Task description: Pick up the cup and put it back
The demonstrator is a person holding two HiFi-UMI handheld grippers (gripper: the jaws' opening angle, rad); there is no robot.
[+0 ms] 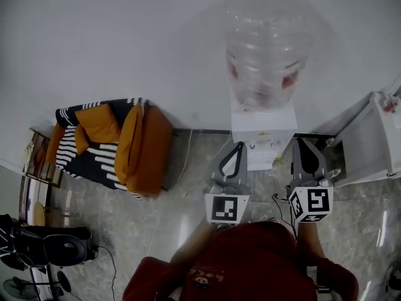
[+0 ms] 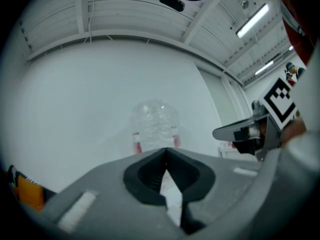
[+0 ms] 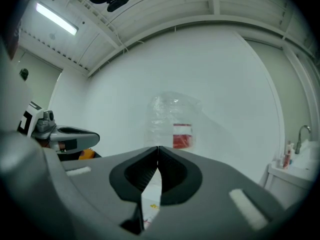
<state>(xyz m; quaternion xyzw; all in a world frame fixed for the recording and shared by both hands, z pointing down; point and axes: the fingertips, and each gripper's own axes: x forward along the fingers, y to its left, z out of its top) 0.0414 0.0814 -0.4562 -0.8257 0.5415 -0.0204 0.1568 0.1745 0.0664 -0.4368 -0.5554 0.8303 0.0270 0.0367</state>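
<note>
wall [image 1: 125, 36]: white | floor [image 1: 125, 231]: grey, glossy | sofa [image 1: 147, 152]: orange, against wall | strip lights [image 3: 56, 19]: on ceiling

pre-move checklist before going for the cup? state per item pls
1. Nothing in the left gripper: ok, jaws together with nothing between them.
2. Nothing in the right gripper: ok, jaws together with nothing between them.
3. Jaws apart for a grasp: not ok, both are shut.
4. Cup located: cannot tell, no view shows one.
5. Lined up on the water dispenser: ok, both grippers point at it, with the bottle on top.
</note>
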